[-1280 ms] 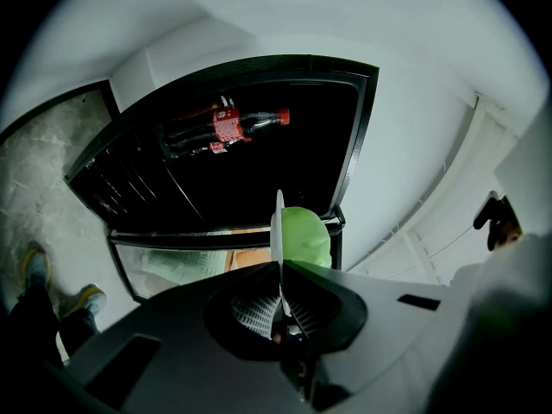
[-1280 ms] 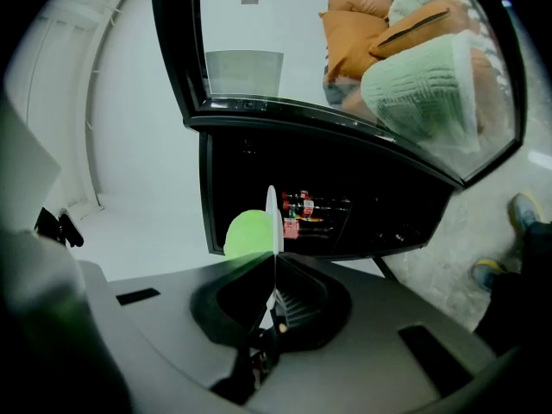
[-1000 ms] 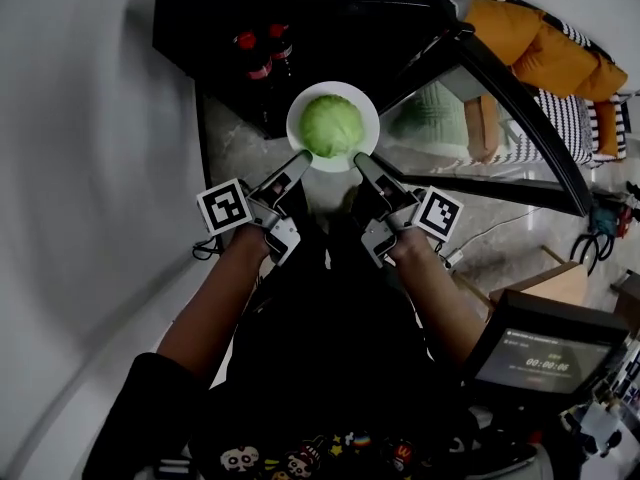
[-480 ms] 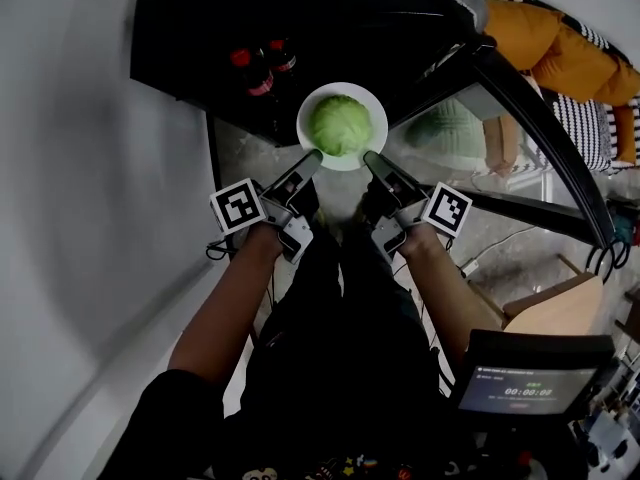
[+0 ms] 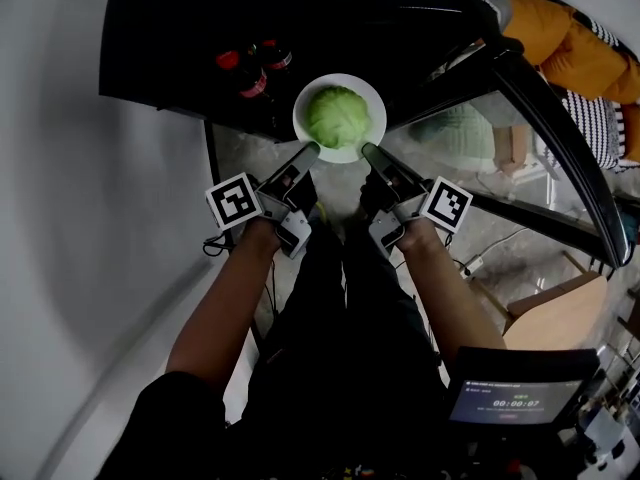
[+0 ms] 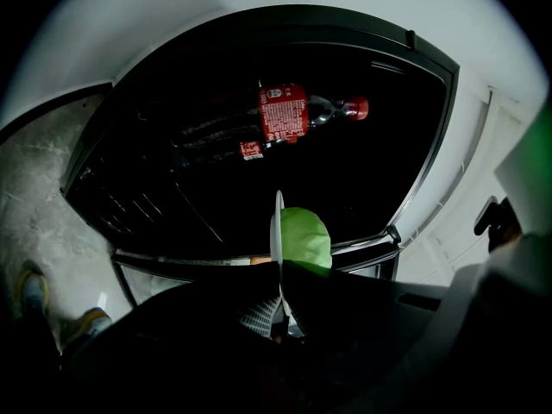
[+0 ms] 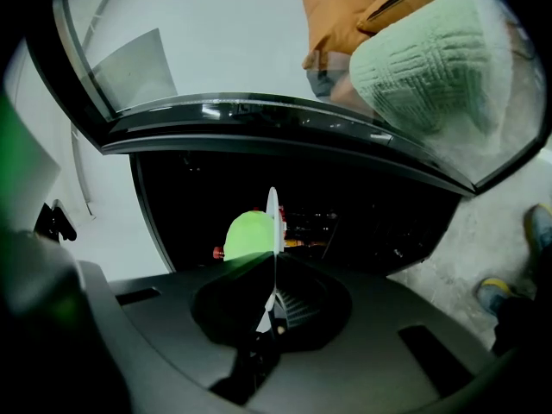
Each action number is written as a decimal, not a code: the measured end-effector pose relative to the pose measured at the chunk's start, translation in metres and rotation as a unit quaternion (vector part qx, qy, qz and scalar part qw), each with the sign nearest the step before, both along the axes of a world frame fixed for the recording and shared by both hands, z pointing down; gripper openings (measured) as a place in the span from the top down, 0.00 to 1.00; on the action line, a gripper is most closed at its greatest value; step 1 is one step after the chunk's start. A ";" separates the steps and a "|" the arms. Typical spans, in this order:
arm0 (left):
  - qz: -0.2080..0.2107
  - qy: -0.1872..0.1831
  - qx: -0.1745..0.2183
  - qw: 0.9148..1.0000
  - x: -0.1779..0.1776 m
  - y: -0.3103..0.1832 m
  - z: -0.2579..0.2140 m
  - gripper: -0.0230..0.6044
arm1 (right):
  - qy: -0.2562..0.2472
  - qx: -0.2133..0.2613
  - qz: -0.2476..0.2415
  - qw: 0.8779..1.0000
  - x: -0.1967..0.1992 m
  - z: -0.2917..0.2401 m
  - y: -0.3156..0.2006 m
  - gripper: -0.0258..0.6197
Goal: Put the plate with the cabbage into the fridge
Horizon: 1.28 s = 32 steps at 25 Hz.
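Note:
A white plate carries a green cabbage and hangs in front of the dark open fridge. My left gripper is shut on the plate's near-left rim, and my right gripper is shut on its near-right rim. In the left gripper view the plate shows edge-on with the cabbage to its right. The right gripper view has the plate edge-on too, the cabbage at its left.
Red-capped cola bottles stand inside the fridge at the left; a bottle appears in the left gripper view. The glass fridge door stands open to the right. A white wall runs along the left. A screen sits low right.
Both grippers and the plate with the cabbage have moved forward, closer to the fridge opening. Their hold on the rim is unchanged.

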<state>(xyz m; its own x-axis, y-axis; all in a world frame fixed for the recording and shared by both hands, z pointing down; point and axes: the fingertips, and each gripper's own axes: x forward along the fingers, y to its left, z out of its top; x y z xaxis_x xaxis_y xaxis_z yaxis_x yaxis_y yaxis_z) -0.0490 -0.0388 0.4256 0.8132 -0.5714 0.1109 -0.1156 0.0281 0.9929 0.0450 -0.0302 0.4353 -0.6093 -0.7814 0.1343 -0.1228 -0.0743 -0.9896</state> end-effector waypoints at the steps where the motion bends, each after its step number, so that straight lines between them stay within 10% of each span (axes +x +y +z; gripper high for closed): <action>1: 0.001 0.000 0.000 1.000 0.001 0.000 -0.001 0.95 | -0.001 0.001 0.000 1.000 0.000 -0.001 0.000 0.94; 32: -0.033 -0.016 -0.014 0.999 0.002 -0.002 -0.008 0.95 | -0.017 -0.023 -0.003 1.000 0.002 -0.003 -0.005 0.94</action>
